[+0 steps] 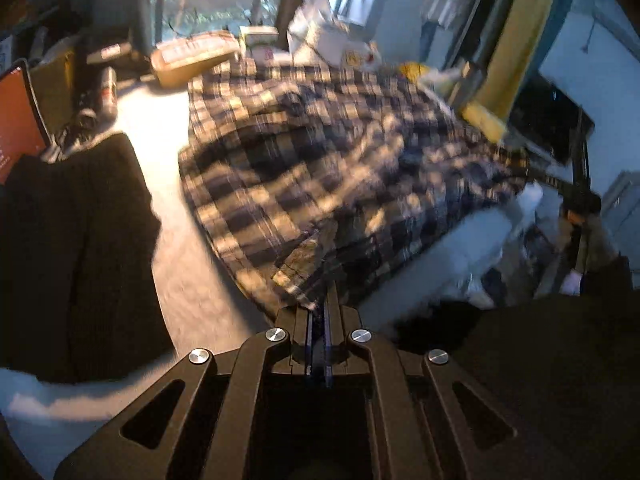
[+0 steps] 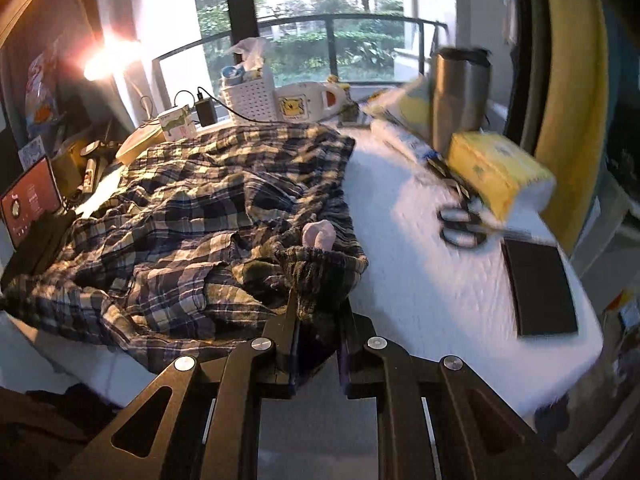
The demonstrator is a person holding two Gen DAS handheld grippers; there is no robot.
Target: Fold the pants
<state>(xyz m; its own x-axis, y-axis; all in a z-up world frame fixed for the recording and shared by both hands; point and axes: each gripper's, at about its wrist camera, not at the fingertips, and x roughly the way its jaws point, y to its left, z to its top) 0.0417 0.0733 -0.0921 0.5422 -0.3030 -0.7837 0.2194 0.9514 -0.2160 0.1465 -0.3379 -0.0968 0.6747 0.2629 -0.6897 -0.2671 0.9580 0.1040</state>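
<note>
Holding the crumpled blue-and-cream checked cloth pants (image 2: 208,216), left tool (image 1: 319,304) pinches an edge; right tool (image 2: 318,300) looks half open around cloth. Folding barely begun.

1. The pants (image 2: 208,216) lie on the table (image 2: 420,280), ahead and left of the right gripper's jaws.
2. Scissors (image 2: 460,228) and a tissue box (image 2: 496,172) sit right of them.
3. A mug (image 2: 304,102) stands behind the pants.
</note>
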